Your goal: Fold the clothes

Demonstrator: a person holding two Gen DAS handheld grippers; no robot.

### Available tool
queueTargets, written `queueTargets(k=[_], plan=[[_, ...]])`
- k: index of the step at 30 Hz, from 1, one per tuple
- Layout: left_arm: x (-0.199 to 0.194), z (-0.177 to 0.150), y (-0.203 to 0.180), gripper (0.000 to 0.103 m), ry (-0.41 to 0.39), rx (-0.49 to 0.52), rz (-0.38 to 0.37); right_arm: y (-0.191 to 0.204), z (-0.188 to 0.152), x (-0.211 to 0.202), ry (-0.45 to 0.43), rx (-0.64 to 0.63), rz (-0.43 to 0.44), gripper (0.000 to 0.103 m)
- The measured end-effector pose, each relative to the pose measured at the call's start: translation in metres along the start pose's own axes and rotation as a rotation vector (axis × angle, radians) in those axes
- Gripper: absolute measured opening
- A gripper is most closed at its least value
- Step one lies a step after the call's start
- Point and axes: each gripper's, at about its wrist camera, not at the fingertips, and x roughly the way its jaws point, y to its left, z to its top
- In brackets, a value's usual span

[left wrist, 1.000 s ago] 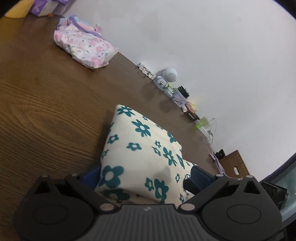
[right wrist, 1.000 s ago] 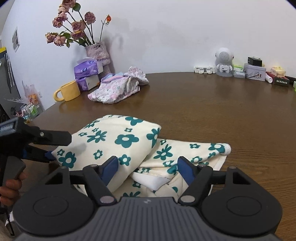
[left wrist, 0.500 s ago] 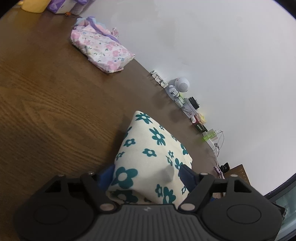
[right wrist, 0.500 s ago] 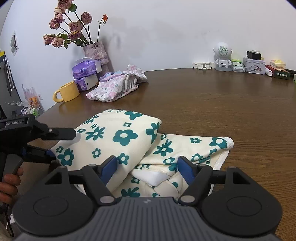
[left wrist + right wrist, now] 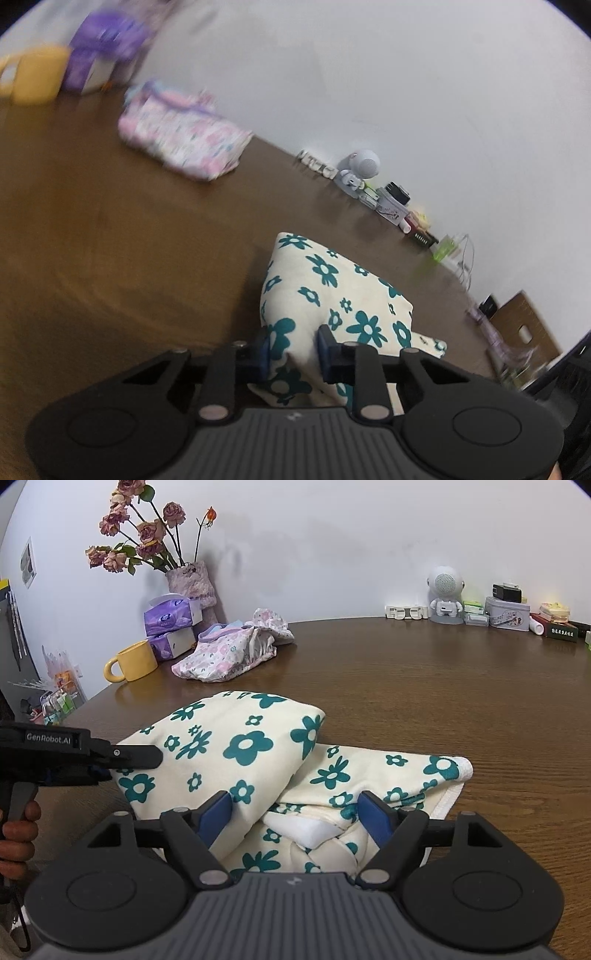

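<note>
Left wrist view showed the left gripper (image 5: 291,350) with jaws just closing, pads pinching a corner fold of the flowered cloth (image 5: 332,291) (part-folded, bunched on the brown table (image 5: 110,258)). The right gripper (image 5: 295,814) stood wide, straddling the cloth's near edge (image 5: 295,834) without pressing it. Judgement: both layers should be secured in the pinch before lifting, with the right closing on its own corner to keep the fold square.

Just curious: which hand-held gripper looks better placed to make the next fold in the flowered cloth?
Probably the left hand-held gripper: its jaws have just closed on the flowered cloth. The right hand-held gripper is open.
</note>
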Motion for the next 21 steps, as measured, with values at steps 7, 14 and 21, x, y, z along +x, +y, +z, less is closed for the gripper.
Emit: queueTargets(k=[7, 14, 21], plan=[[-0.01, 0.003, -0.024, 0.022, -0.055, 0.176, 0.059, 0.0, 0.003, -0.003, -0.017, 0.012, 0.008, 0.076], [-0.021, 0.005, -0.053, 0.022, -0.137, 0.393, 0.165, -0.003, 0.005, -0.007, -0.027, -0.001, -0.014, 0.076], [-0.022, -0.01, -0.095, 0.022, -0.199, 0.649, 0.22, 0.012, 0.01, 0.0, -0.011, -0.122, -0.014, 0.037]])
